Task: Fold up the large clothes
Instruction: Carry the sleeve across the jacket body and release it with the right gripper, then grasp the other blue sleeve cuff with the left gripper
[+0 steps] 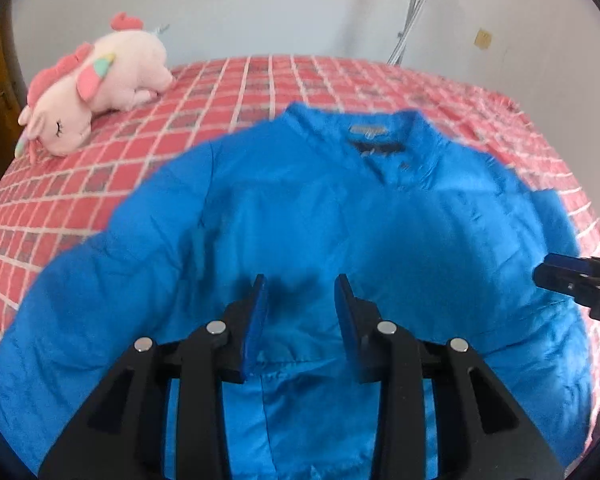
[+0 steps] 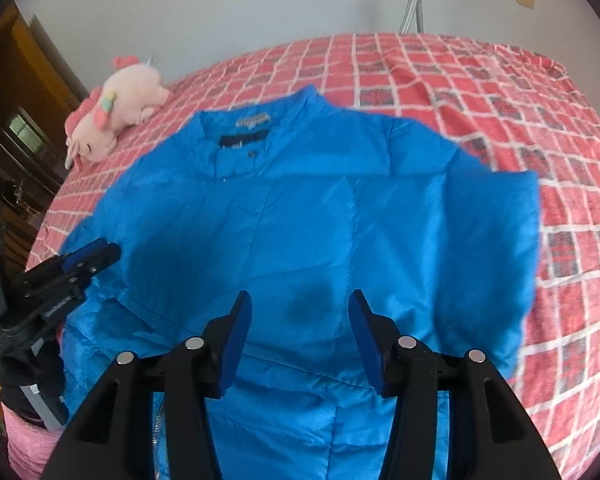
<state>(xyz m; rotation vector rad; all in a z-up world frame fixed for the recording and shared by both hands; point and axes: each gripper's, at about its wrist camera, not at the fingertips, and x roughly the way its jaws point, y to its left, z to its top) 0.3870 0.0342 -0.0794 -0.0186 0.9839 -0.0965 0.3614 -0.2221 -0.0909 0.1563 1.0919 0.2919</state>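
Both the left gripper (image 1: 300, 304) and right gripper (image 2: 300, 320) hover part-open and empty over the blue padded jacket (image 1: 320, 220), seemingly mid-fold; next, pinch its near hem.

Both wrist views look down, close, sharing jacket (image 1: 300, 216).

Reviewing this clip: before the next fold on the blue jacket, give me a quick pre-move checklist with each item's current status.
1. Blue jacket lies spread on the bed, collar away from the cameras: ok.
2. Left gripper jaws apart, no fabric pinched: ok.
3. Right gripper jaws apart, nothing held: ok.
4. Both grippers over the jacket's near part, side by side and apart: ok.
5. Plush toy lies off the jacket near the far corner, clear of the fold: ok.
6. Near hem position and whether it lies flat: cannot tell, hidden below the grippers.
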